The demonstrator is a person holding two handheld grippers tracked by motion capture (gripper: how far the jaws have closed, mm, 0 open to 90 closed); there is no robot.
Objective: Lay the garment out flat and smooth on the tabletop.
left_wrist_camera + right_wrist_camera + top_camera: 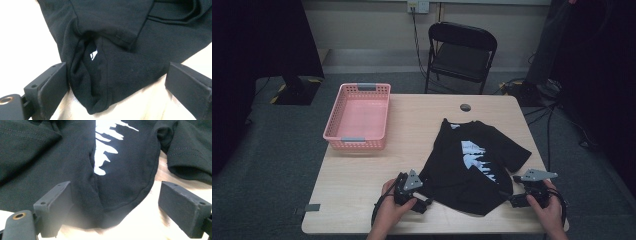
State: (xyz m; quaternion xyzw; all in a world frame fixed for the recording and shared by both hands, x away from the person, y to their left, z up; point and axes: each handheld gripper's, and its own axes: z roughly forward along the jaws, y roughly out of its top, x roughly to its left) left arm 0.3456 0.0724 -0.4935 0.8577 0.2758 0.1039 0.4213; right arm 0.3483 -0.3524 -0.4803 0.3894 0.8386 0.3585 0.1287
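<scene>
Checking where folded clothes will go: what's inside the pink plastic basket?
The pink plastic basket shows only its bare pink floor. Its near wall hides a thin strip of that floor.

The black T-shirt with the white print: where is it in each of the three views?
High view: black cotton T-shirt with white print, right of centre on the table.
Left gripper view: bunched hem between the open fingers.
Right gripper view: curved hem between the open fingers.
Shared landmark: the white print.
</scene>
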